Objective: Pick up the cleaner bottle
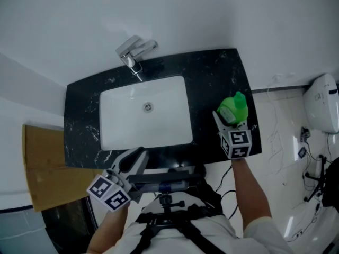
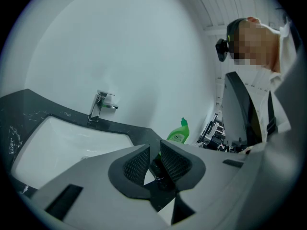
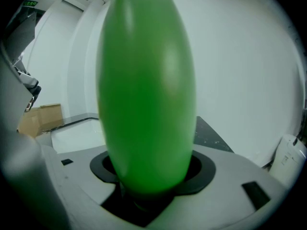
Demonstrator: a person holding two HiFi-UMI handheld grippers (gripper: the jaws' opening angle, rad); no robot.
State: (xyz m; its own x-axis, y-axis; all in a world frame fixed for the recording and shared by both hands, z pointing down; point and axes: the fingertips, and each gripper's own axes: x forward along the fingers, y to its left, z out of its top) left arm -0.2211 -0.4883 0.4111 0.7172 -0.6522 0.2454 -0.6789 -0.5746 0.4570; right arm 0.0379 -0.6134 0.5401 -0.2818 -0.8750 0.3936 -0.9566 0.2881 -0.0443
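The green cleaner bottle (image 1: pixel 233 108) is over the right end of the black marble counter (image 1: pixel 212 70). My right gripper (image 1: pixel 232 122) is shut on its lower body. In the right gripper view the bottle (image 3: pixel 146 90) fills the middle, upright between the two dark pads of the right gripper (image 3: pixel 148 178). The left gripper view shows the same bottle (image 2: pixel 179 132) small, beyond the sink; its base is hidden, so I cannot tell whether it touches the counter. My left gripper (image 1: pixel 139 154) hovers at the counter's front edge, left gripper (image 2: pixel 154 161) shut with nothing held.
A white sink basin (image 1: pixel 122 126) is set in the counter, with a chrome faucet (image 1: pixel 135 52) behind it. A cardboard box (image 1: pixel 45 165) lies on the floor at the left. A white fixture (image 1: pixel 323 102) and cables (image 1: pixel 307 157) are at the right.
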